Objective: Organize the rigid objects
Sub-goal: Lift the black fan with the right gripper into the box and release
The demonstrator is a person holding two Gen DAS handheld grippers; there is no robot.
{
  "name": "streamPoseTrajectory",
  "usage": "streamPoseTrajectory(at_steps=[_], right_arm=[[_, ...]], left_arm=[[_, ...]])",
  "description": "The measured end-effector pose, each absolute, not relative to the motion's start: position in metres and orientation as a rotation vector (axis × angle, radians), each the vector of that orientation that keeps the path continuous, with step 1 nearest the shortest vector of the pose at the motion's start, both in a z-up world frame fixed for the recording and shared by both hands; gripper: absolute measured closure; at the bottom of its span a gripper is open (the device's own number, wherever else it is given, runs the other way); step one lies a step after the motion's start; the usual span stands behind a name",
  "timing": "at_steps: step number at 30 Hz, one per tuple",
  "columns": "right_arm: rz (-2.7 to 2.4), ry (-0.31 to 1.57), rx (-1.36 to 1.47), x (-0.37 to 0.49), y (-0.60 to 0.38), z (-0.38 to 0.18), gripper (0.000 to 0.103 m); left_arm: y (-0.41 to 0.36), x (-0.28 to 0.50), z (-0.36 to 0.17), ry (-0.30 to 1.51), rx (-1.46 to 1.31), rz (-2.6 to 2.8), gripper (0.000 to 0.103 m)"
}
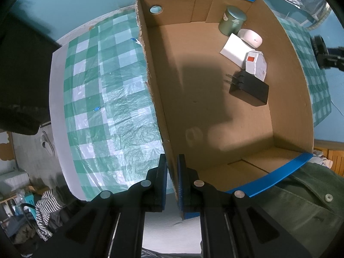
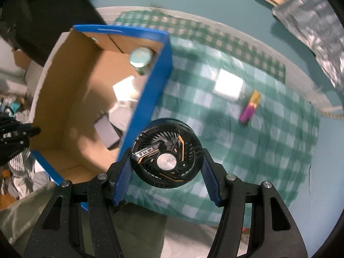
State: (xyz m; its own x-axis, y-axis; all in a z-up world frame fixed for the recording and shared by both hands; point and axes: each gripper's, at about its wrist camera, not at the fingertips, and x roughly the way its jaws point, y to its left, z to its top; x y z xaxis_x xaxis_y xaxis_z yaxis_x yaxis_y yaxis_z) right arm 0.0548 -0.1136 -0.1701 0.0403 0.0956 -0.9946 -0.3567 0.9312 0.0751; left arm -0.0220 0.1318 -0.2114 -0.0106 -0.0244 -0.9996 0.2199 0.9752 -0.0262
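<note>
The right gripper has its fingers clamped on a round black fan, held above the tabletop beside the box. The left gripper's fingers pinch the box's wall.

Right gripper clamps a round black fan just outside the cardboard box's blue wall. On the checked tablecloth, a white square block lies near a purple-gold tube.
</note>
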Motion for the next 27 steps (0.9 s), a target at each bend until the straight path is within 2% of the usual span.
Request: streamPoseTrajectory(at_steps=[12,27], right_arm=[[0.475,1.453,-0.362,0.078,-0.059,-0.159,0.042],[0.57,1.503,-0.503,0.096,-0.001,-0.206,0.042]], left_arm=[[0.132,-0.019,-0.211,1.571,0.137,-0.17,0.095],[0.133,-0.018,-0.212,1.574,0.108,-0.141,0.095]])
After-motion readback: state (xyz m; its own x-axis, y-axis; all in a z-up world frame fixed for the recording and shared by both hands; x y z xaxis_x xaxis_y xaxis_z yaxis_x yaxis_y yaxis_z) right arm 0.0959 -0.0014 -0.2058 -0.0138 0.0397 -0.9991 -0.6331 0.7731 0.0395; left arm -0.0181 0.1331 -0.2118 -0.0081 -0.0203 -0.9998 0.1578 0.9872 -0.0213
